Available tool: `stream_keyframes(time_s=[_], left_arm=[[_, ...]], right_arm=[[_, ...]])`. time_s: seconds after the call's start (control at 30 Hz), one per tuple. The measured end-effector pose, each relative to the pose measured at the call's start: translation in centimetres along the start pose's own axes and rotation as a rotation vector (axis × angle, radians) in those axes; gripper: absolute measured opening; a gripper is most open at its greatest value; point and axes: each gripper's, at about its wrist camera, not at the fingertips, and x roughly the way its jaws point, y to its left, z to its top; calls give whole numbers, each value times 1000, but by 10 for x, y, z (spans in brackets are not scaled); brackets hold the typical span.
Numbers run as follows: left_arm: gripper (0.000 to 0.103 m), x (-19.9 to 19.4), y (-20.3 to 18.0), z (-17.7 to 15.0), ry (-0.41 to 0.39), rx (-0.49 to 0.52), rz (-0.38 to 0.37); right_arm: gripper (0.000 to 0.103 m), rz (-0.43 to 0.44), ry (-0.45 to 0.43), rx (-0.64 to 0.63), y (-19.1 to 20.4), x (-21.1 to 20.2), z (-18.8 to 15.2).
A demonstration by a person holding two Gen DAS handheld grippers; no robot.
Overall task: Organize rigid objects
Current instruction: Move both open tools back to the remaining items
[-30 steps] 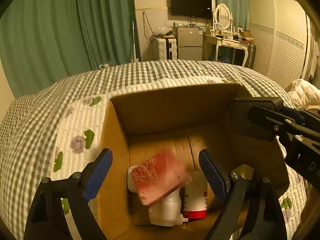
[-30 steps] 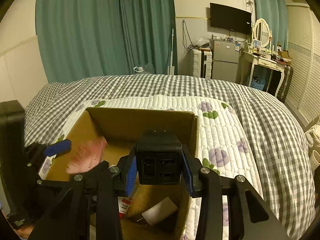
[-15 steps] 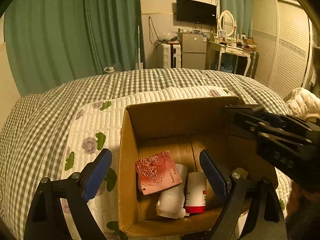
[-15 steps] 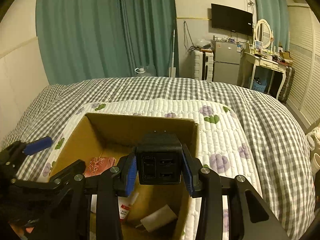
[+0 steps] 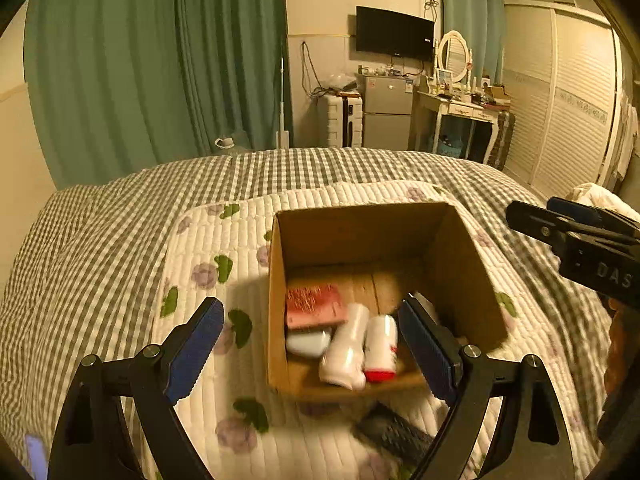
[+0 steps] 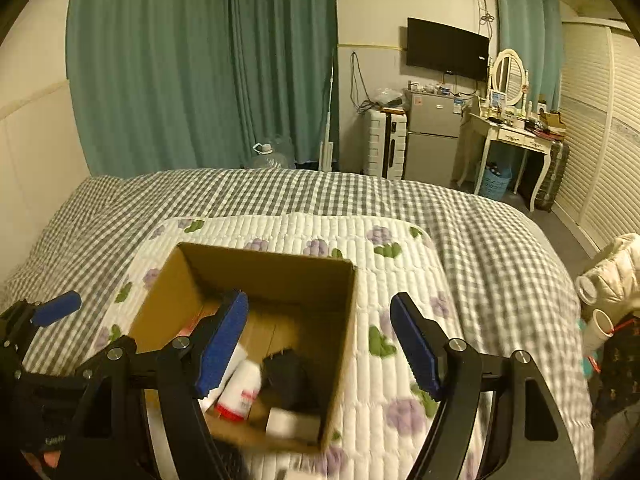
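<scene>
Both hand-held grippers released: left hand-held gripper (image 5: 310, 346) and right hand-held gripper (image 6: 320, 344) hover empty above cardboard box (image 5: 460, 264). Next: dark remote-like object (image 5: 394, 434), lower centre on quilt, looks unpacked; needs grasping.

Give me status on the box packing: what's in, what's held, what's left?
In the cardboard box: pink case, two white bottles, a white block and the black adapter. In hand: nothing; left gripper and right gripper are both open. Left: a dark keyed object, maybe a remote, lies on the quilt in front of the box.
</scene>
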Motion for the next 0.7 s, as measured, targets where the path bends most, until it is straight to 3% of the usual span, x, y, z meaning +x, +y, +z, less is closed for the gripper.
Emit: stream_keyframes(time_s=[0.17,0.4,0.7], left_arm=[[98,-35,4,-19,0,-25,-8],[100,-50,4,-43,21,-66,-12],[100,-32,-6,-81,76,-67,26]], right_arm=[[76,-29,22,-18,4,-44,-25],[76,-33,53,4,11,-71,-52],[76,-63,136,-33,18,-45,-107]])
